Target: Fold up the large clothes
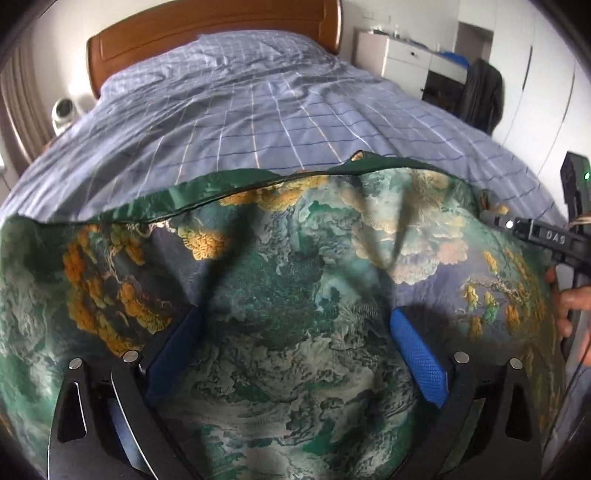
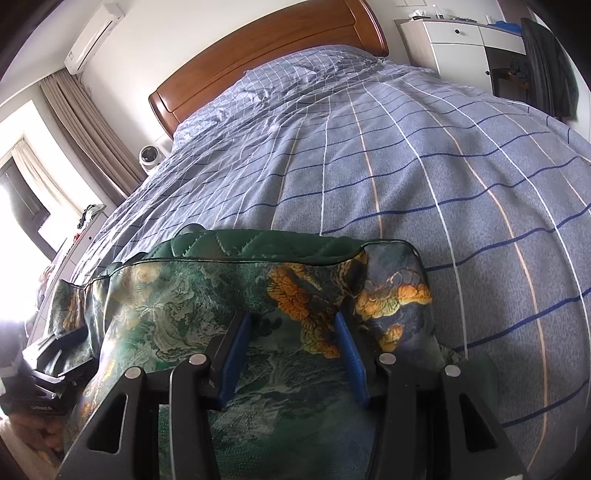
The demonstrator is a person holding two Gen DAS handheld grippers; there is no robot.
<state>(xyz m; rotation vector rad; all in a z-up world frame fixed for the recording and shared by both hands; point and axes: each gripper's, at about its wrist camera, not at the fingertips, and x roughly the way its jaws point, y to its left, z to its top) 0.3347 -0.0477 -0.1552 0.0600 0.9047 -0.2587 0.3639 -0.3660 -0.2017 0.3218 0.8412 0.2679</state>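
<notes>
On the checked bed [image 1: 258,110], the brocade garment [image 1: 288,288] lies under the wide-open left tool [image 1: 295,332].

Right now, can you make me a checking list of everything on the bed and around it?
Surface: bed with blue checked cover, wrinkled near the headboard.
Job's things: green patterned garment lying at the near edge, its green quilted lining showing at the top.
Clutter: nothing seen on the cover.
Grippers: left gripper open wide over the garment; right gripper partly open, garment between its fingers, grip unclear.
Cables: nothing seen.
Surroundings: white cabinet, curtain, air conditioner, small white device.
</notes>
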